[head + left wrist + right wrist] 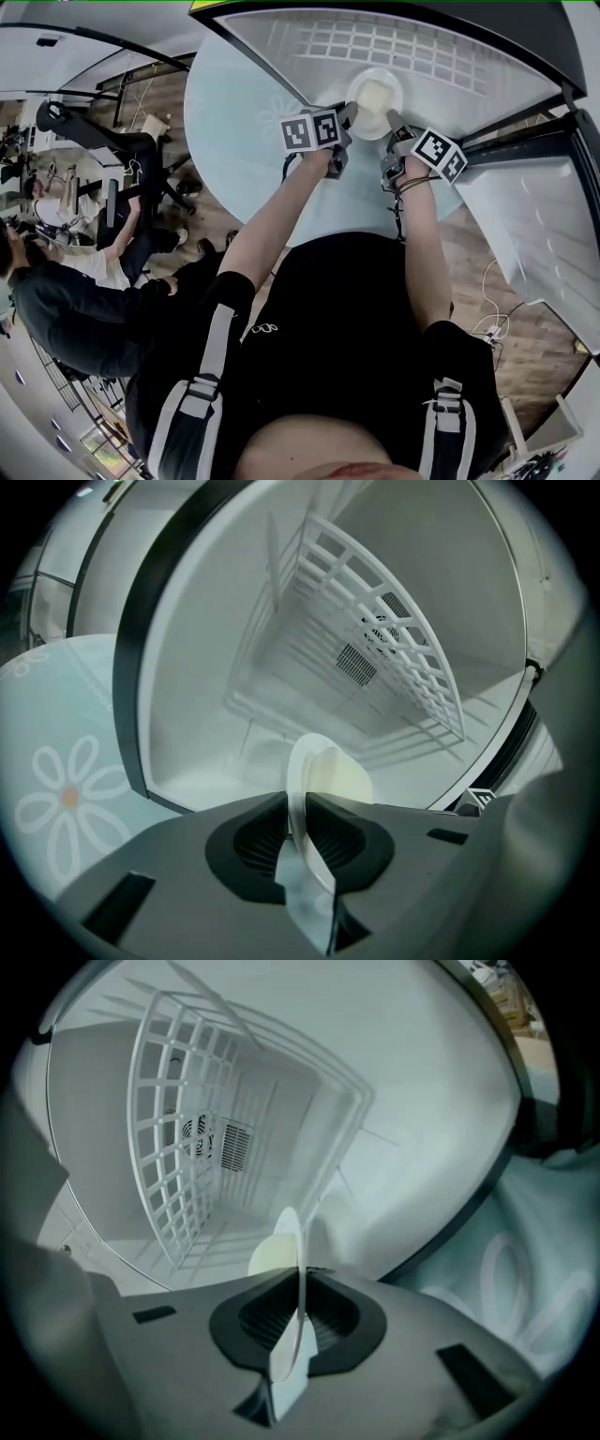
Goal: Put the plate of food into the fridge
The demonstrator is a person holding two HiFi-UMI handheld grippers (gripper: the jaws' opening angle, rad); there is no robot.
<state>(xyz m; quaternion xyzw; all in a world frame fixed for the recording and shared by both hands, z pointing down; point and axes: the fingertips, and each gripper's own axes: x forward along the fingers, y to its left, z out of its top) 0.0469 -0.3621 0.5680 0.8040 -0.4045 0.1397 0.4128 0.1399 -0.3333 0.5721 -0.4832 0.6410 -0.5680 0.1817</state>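
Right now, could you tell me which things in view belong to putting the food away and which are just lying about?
Part of the job:
- plate, clamped by its rim in the left gripper and right gripper
- food on it
- open fridge with its wire shelf

Just about:
- flower-patterned tabletop
- cables on the floor
- seated person at the left

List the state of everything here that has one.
White round plate: gripped at opposite rims.
Pale yellow food: on the plate.
Left gripper: shut on plate rim.
Right gripper: shut on plate rim.
White fridge: open.
White wire shelf: fitted inside fridge.
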